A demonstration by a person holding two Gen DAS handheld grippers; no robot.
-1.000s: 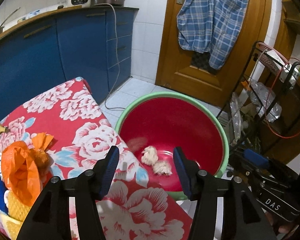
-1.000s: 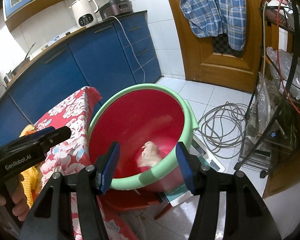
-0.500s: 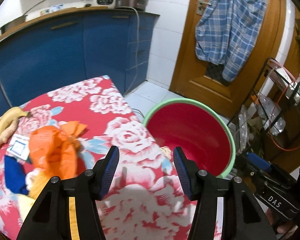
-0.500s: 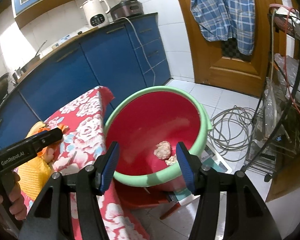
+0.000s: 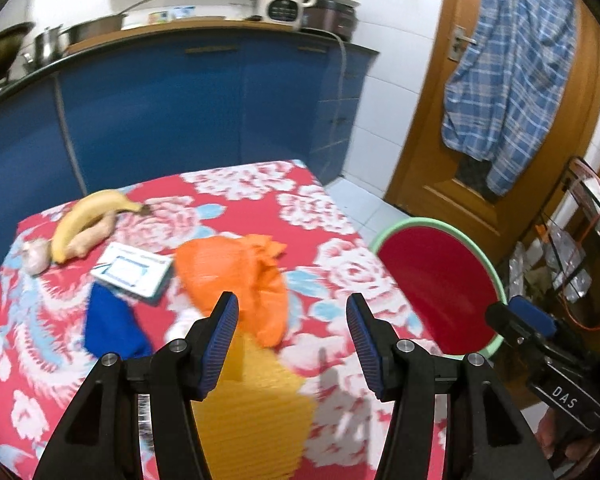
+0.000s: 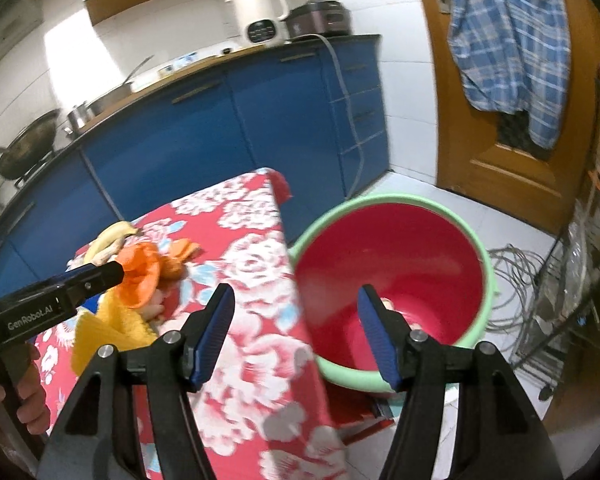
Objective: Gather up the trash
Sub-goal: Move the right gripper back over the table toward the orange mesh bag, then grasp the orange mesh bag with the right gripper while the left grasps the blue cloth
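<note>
A red basin with a green rim (image 5: 436, 284) (image 6: 388, 256) stands on the floor beside the table, a crumpled tissue (image 6: 386, 304) in its bottom. On the red floral tablecloth (image 5: 260, 208) lie a crumpled orange plastic bag (image 5: 236, 276), a yellow ribbed cloth (image 5: 252, 396) and a blue scrap (image 5: 112, 324). My left gripper (image 5: 292, 340) hangs open and empty over the yellow cloth, just short of the orange bag. My right gripper (image 6: 296, 332) hovers over the table's corner and the basin rim, its jaws opening with nothing between them.
A banana (image 5: 88, 216), ginger (image 5: 94, 236), a garlic bulb (image 5: 36, 254) and a small card packet (image 5: 134, 270) lie at the table's far left. Blue cabinets (image 5: 180, 112) stand behind. A wire rack (image 5: 572, 248) and coiled cable (image 6: 516, 276) are to the right, by a wooden door (image 5: 500, 184).
Both grippers swung left from over the basin toward the table. The left one now faces the orange bag and yellow cloth. The right gripper's jaws stand slightly wider.
</note>
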